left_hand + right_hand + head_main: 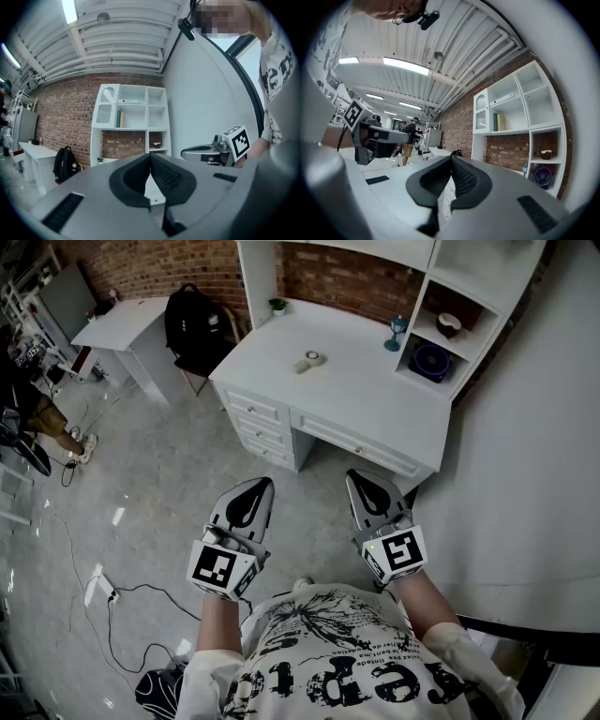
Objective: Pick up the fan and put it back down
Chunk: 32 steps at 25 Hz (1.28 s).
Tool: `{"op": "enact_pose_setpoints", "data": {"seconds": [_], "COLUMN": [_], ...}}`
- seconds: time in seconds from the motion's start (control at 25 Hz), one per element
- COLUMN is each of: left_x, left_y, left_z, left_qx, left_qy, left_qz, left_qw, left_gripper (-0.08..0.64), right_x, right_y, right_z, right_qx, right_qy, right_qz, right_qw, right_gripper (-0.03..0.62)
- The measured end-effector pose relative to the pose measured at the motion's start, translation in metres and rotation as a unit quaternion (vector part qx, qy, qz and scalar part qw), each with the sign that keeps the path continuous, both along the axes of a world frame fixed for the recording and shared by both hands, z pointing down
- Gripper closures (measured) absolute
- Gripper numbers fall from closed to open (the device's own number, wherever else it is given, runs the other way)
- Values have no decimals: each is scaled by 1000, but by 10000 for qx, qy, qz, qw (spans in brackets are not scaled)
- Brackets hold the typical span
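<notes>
A small round dark blue fan [431, 362] stands in the lower cubby of the white desk's [356, 381] shelf unit; in the right gripper view the fan [542, 177] shows at the far right. Both grippers are held level over the floor, well short of the desk. My left gripper [256, 487] is shut with nothing in it, its dark pads [161, 173] meeting at the tip. My right gripper [362, 482] is shut and empty too, pads [464, 178] together. Each gripper shows in the other's view: right gripper [202, 152], left gripper [379, 136].
On the desk lie a small white object [310, 359], a potted plant [277, 306] and a blue goblet [397, 332]; a bowl [449, 324] sits in the upper cubby. A black backpack [192, 320] rests left of the desk. Cables [122, 596] cross the floor. A curved white wall [534, 474] rises at right.
</notes>
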<state>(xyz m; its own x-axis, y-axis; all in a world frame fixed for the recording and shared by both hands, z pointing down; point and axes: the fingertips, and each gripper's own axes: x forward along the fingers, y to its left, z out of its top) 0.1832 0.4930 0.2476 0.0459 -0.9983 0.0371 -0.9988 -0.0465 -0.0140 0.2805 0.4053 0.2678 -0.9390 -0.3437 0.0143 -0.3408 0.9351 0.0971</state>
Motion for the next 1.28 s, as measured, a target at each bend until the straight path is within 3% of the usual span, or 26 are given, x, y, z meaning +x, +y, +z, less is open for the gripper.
{"op": "enact_pose_setpoints", "data": {"seconds": [0.4,0.68,0.72,0.76,0.8,0.92,1.08,1.28], "left_x": [-28,-49,-50,-53,-57,-74,-96,-116], "left_y": [-8,-7,-7,-8,-9,-17,-35,-86], "left_z": [6,19,20,21,22,27,36,44], "left_qx": [-27,-76,-55,-40,-44,-84,-48,-170], "left_qy": [83,327,351,331,268,84,133,83], "left_qz": [46,109,153,182,169,-29,-194,-268], "left_qw": [10000,9994,9993,9993,9995,9999,9997,9995], "left_gripper": [546,544,455,269,209,195,192,192], "right_x": [-27,-41,-41,-42,-44,-51,-68,-92], "right_y": [-3,-8,-9,-11,-14,-27,-52,-108], "right_z": [6,12,12,13,15,23,35,42], "right_qx": [38,-159,-195,-212,-216,-283,-378,-428], "right_qy": [101,20,-15,-21,-4,49,30,-23], "right_qz": [32,335,382,421,454,536,520,444], "right_qw": [9999,9993,9991,9989,9987,9981,9979,9981], "right_gripper": [580,578,578,578,578,578,577,578]}}
